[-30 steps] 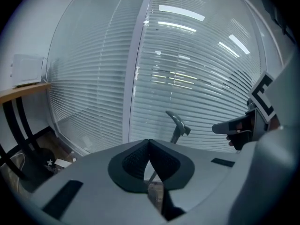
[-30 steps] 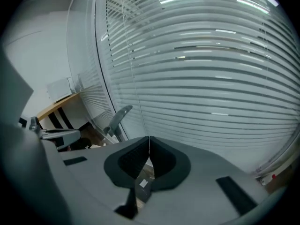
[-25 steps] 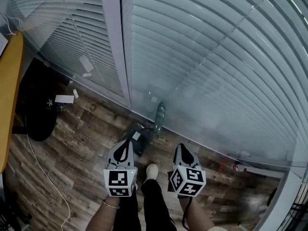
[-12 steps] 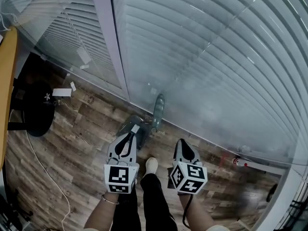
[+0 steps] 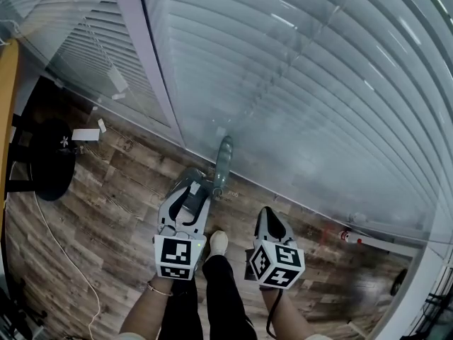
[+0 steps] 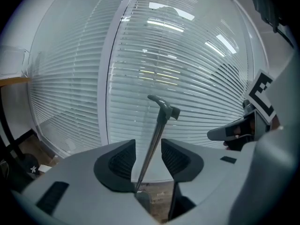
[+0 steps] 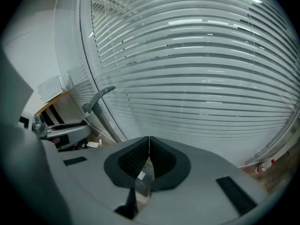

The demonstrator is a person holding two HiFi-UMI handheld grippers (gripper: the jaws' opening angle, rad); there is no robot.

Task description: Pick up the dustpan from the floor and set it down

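Observation:
A grey long-handled dustpan (image 5: 192,195) stands on the wood floor by the glass wall, its handle grip (image 5: 222,156) leaning up toward the glass. My left gripper (image 5: 187,198) is right at it. In the left gripper view the thin handle rod (image 6: 156,134) runs up between the opening jaws of the left gripper (image 6: 148,150), with a gap on each side, and ends in the grip (image 6: 165,107). My right gripper (image 5: 270,216) hangs to the right, apart from the dustpan. Its jaws (image 7: 148,154) are shut on nothing, and the dustpan grip (image 7: 97,99) shows far left.
A glass wall with white blinds (image 5: 297,91) fills the front. A black round stool base (image 5: 51,159), paper scraps (image 5: 85,134), a white cable (image 5: 59,241) and a yellow tabletop edge (image 5: 6,91) lie left. A small red-tipped object (image 5: 345,236) sits right. The person's shoe (image 5: 216,242) is between the grippers.
The left gripper's jaws, shut on the dustpan's handle before, have spread apart around it. That gripper and the dustpan have shifted slightly toward the glass. The right gripper has stayed put.

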